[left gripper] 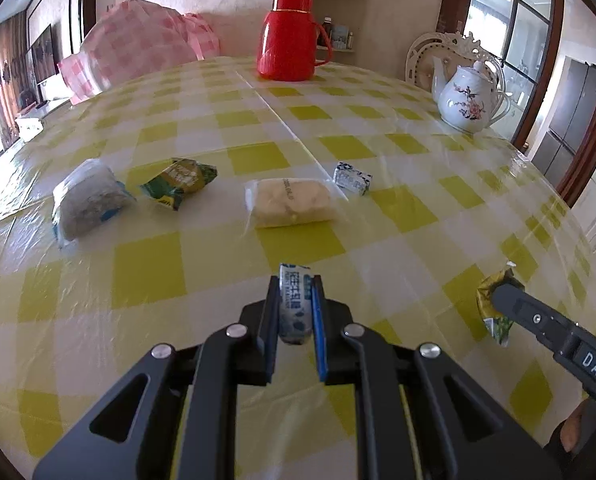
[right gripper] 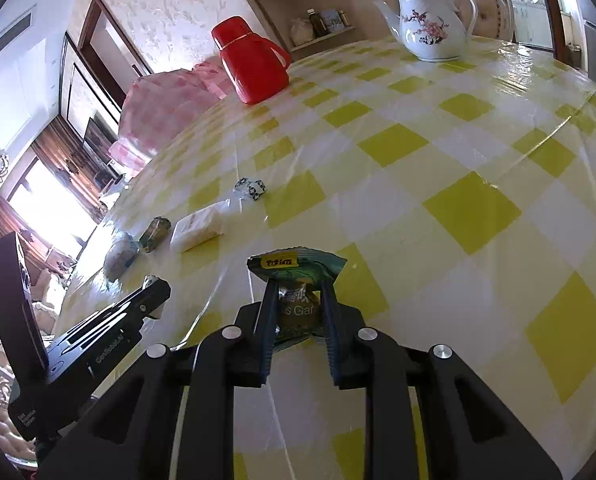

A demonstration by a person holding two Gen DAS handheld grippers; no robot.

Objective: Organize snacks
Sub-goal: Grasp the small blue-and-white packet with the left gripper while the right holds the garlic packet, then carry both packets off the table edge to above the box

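- Yellow-and-white checked cloth under a clear plastic film covers the bench.
- Left hand-held gripper: jaws closed on a narrow white-and-blue snack stick, which stands lengthwise between the pads and projects past the fingertips, above the bench surface.
- Right hand-held gripper: jaws nearly closed, pinching a green snack packet; the crimped top edge of the packet fans out above the fingertips.
- In the left wrist view, the right hand-held gripper enters from the lower right edge, with the green snack packet at its tip, well apart from the left one.
- Four snacks lie loose on the bench, in a rough row farther back:
- a pale, grey-white bag at the left end;
- a dark green packet just beside it;
- a clear-wrapped yellow cake near the middle;
- a small blue-and-white wrapped piece just beside the cake's right corner.
- A red thermos jug stands upright at the far edge of the bench.
- A white teapot with a pink floral print stands at the far right.
- A pink checked cover is at the far left.
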